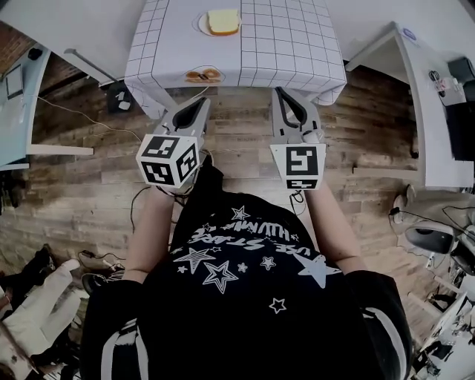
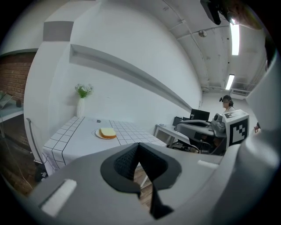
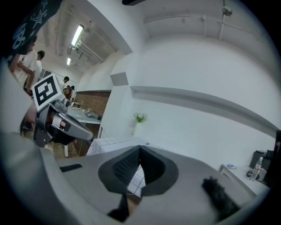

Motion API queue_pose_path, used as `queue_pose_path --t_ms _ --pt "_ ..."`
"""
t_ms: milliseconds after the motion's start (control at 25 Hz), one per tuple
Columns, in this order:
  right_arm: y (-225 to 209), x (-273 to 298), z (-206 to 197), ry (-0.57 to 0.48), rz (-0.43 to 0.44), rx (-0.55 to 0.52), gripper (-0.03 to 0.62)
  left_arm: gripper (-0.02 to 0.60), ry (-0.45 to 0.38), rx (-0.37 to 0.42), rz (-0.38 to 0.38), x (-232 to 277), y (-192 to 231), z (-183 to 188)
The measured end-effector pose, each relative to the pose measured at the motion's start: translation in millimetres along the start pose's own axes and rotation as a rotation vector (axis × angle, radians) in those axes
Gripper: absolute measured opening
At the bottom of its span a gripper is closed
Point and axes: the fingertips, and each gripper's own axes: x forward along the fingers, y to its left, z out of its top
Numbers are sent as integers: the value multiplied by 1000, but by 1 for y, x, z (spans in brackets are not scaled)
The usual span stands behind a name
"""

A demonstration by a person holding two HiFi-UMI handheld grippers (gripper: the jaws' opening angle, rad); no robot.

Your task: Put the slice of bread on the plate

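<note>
Dark cloth with white stars, the person's shirt [image 1: 245, 274], fills the bottom of the head view. Beyond it both arms reach forward over the wooden floor [image 1: 89, 185]. The left claw [image 1: 200, 102] and the right claw [image 1: 281, 93] are held side by side, well short of the plate [image 1: 202, 25]. Their tips are just at the near edge of the grid-patterned surface [image 1: 282, 44]. The slice of bread [image 1: 223, 20] lies on the plate, towards the far side of the surface. A small brown thing [image 1: 203, 75] sits at the near edge, between the plate and the left claw; it is too small to tell what it is.

From the left gripper view, the left claw's jaws are pressed together with nothing between them. The plate with the bread on it lies ahead, up and to the left of the jaw tips. A vase [image 2: 81, 100] with green sprigs stands beyond the plate against the wall.

From the right gripper view, the right claw's jaws are likewise together and empty. The vase shows above them, while the plate is out of sight.
</note>
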Motion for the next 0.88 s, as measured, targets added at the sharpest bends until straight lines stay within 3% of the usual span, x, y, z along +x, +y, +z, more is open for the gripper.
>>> queue_pose_path --t_ms 360,640,880 --pt "4 -72 -7 2 5 -11 14 9 -21 4 -3 -39 -58 -17" --pt "0 -28 -5 -7 6 -1 14 9 -42 75 5 -14 -29 -1" --pt "10 -39 7 -14 43 18 14 9 -52 53 19 -33 -39 8"
